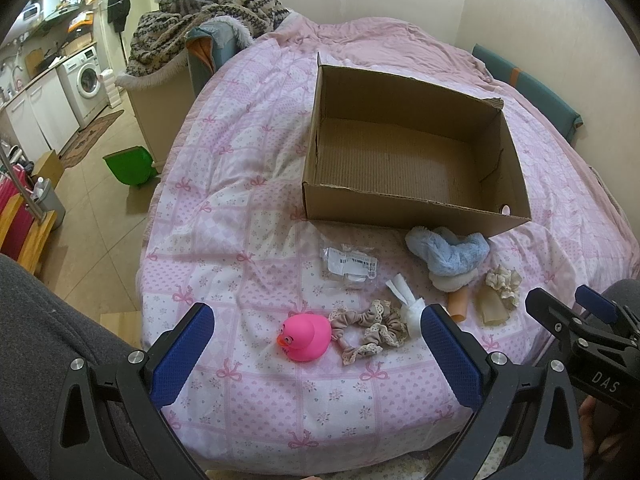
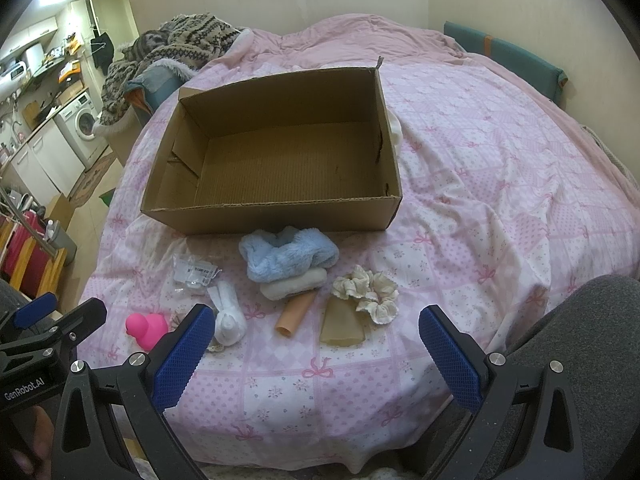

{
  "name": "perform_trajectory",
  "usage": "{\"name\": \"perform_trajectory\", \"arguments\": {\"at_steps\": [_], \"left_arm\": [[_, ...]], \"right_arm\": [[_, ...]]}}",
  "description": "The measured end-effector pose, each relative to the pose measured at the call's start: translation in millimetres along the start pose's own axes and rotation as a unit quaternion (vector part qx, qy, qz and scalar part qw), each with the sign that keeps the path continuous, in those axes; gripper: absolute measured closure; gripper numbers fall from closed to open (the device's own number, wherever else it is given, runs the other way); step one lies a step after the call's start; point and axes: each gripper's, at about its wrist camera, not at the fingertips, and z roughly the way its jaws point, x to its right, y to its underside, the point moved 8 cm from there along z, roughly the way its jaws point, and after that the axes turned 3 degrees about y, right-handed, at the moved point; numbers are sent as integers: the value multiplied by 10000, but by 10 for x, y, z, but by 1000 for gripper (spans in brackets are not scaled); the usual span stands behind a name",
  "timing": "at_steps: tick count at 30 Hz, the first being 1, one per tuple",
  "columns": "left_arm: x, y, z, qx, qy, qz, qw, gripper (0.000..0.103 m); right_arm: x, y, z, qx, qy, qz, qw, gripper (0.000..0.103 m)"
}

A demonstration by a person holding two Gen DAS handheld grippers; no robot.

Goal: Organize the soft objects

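An empty open cardboard box [image 1: 404, 208] [image 2: 276, 220] stands on the pink bed. In front of it lie a fluffy blue headband [image 1: 448, 250] [image 2: 286, 254] on a cream one [image 2: 294, 288], a cream scrunchie [image 1: 505, 283] [image 2: 368, 292], a beige lace scrunchie [image 1: 370, 330], a pink rubber duck [image 1: 306, 336] [image 2: 148, 328], a white sock roll [image 1: 408, 304] [image 2: 228, 316], a peach tube [image 2: 294, 314] and a tan cone [image 2: 342, 324]. My left gripper [image 1: 316, 356] is open just before the duck. My right gripper [image 2: 316, 356] is open before the tan cone.
A clear plastic packet with a barcode label [image 1: 352, 266] [image 2: 196, 276] lies left of the headbands. A knitted blanket pile [image 1: 208, 16] sits at the bed's far left. A green bin [image 1: 130, 166] and kitchen units with a washing machine [image 1: 86, 80] are left of the bed.
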Motion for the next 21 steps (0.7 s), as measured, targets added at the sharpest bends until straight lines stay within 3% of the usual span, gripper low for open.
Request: {"name": "perform_trajectory", "arguments": {"at_steps": [10,15,17,21], "left_arm": [[-81,-32,39,-192,10,-123,9997,0],[-209,-183,68,-330,-222,-352,9986,0],[-316,-250,106,-442,-405,-502,9969,0],[-468,-300,265,-857,-362,-829,9922,0]], "right_arm": [[-8,-13,76,-195,-81,74,9998,0],[65,-110,82,-357,-283,285,9986,0],[108,-165,96,-441,-363,390,9976,0],[203,-309,161,-645,-631,678,9936,0]]}}
